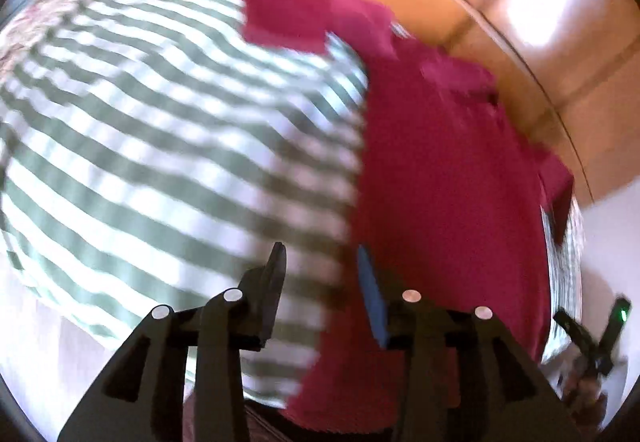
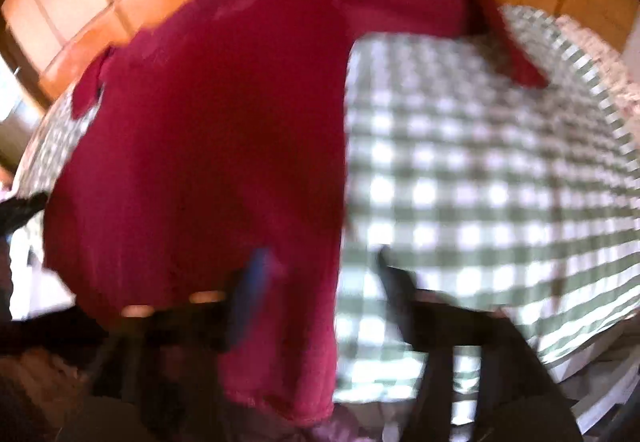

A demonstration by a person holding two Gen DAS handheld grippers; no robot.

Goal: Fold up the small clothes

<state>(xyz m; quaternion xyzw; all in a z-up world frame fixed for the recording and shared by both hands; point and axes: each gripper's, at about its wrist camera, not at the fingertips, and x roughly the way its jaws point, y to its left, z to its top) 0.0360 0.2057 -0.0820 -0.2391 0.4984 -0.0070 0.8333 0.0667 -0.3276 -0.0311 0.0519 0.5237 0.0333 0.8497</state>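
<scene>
The red shirt (image 1: 440, 169) lay flat on the gingham-covered counter (image 1: 160, 129), ahead of both tongs. Left tongs (image 1: 320, 266) were narrowly parted, right tongs (image 2: 320, 266) wider, both empty. A hasty one-layer pinch might have dragged it crooked.

Left gripper (image 1: 322, 266) and right gripper (image 2: 320, 262) point downward, jaws apart, empty.

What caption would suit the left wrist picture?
Open left gripper above the edge of a red shirt spread on a green-checked cloth, nothing between its jaws.
</scene>
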